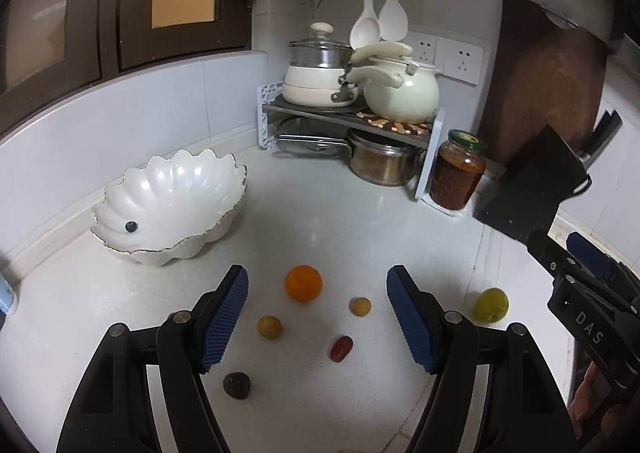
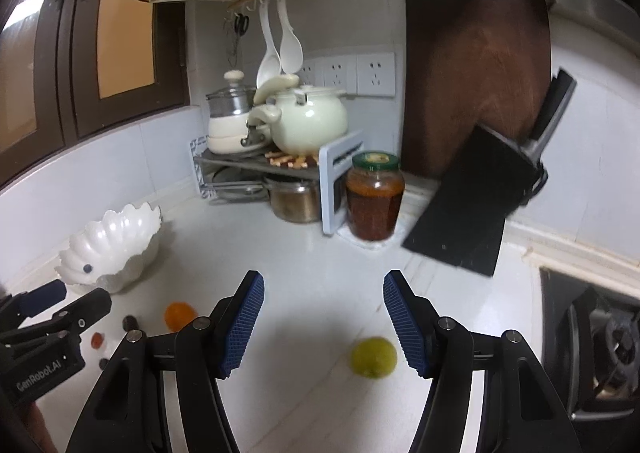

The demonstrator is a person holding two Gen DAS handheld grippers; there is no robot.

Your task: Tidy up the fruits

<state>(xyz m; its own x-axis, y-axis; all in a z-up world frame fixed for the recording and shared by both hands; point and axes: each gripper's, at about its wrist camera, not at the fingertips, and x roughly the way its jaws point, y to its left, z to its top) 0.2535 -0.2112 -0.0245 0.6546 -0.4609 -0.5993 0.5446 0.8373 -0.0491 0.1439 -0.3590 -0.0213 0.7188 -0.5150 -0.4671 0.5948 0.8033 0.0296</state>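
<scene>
A white shell-shaped bowl [image 1: 168, 201] sits at the left of the counter with one small dark fruit [image 1: 131, 227] inside; the bowl also shows in the right wrist view [image 2: 112, 249]. On the counter lie an orange [image 1: 303, 283], two small yellow fruits [image 1: 270, 327] [image 1: 359, 307], a red fruit [image 1: 341, 349], a dark purple fruit [image 1: 237, 385] and a green fruit [image 1: 491, 305]. My left gripper [image 1: 316, 321] is open and empty above the small fruits. My right gripper [image 2: 323, 323] is open and empty, with the green fruit [image 2: 374, 357] just ahead near its right finger.
A corner rack [image 1: 352, 121] holds white pots, with steel pans beneath. A jar of red sauce [image 1: 458, 171] stands beside it. A dark cutting board [image 1: 548, 73] and a black cleaver [image 1: 532, 189] lean on the right wall. A stove [image 2: 600, 341] is at far right.
</scene>
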